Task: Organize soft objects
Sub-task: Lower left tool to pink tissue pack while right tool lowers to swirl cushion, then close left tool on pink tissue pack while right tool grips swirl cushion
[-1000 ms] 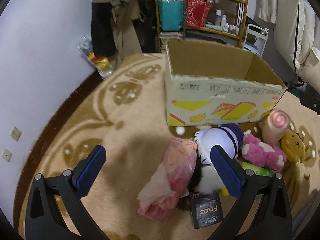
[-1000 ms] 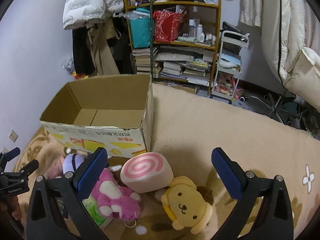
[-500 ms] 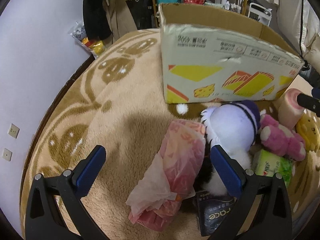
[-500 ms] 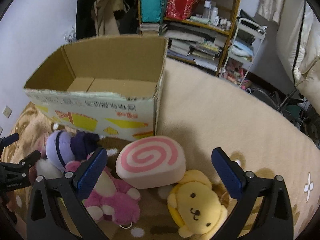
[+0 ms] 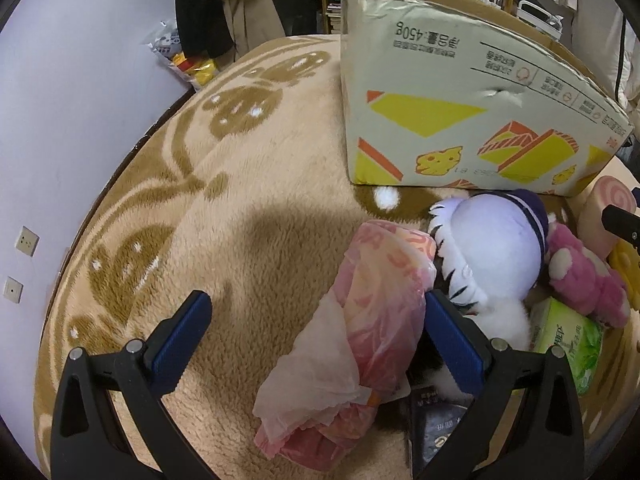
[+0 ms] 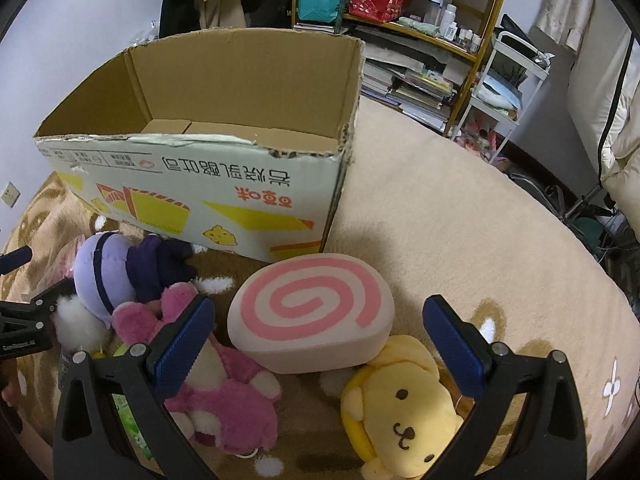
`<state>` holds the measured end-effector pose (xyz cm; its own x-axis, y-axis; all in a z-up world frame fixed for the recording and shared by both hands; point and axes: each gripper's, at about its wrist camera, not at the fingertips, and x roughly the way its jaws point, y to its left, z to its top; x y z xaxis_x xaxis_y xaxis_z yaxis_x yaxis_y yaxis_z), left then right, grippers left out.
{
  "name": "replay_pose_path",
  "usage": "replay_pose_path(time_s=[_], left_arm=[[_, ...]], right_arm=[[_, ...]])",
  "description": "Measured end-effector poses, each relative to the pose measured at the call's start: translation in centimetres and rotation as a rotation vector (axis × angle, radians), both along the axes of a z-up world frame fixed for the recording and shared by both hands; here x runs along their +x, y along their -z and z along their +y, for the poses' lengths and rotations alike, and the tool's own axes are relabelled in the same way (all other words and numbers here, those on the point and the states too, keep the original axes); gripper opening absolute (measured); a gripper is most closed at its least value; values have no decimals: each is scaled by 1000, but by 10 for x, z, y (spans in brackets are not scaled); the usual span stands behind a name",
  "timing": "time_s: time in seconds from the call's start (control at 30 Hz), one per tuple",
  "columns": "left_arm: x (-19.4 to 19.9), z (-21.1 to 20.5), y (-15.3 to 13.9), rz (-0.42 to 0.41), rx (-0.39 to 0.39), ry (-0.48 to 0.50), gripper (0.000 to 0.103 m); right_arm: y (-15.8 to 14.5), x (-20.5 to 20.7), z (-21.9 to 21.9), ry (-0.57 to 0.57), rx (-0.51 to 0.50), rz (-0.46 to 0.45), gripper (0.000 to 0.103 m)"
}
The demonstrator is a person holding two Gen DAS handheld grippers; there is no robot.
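My left gripper point(image 5: 316, 340) was spread, pink bag point(image 5: 360, 320) against its right finger, bare rug point(image 5: 224, 240) leftward. My right gripper point(image 6: 316, 340) gaped around the swirl cushion point(image 6: 312, 312); box point(image 6: 224, 184) edge ahead, open carpet rightward.

From my left wrist view, the dark packet point(image 5: 438, 432) lies half under the pink plastic bag point(image 5: 360, 328) and my gripper arm, its print unreadable. The yellow dog plush point(image 5: 628, 268) is cut off at the right edge. The green tissue pack point(image 6: 128, 416) hides behind my right gripper arm.
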<state>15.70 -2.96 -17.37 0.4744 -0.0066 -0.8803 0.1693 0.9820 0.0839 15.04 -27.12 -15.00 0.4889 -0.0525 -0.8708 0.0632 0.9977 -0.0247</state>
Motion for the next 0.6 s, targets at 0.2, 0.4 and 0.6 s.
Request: replay_pose_path(time_s=[0.2,0.4,0.6], left_arm=[[-3,0,4,41,-58,8,87],[0,6,12,111,-128,-18,81],[-2,-1,12,104,-112,16,61]], right_arm=[[3,4,-6,33,37,20,103],[8,7,-12,37,104,41,90],[9,8,-6,24,86,35,77]])
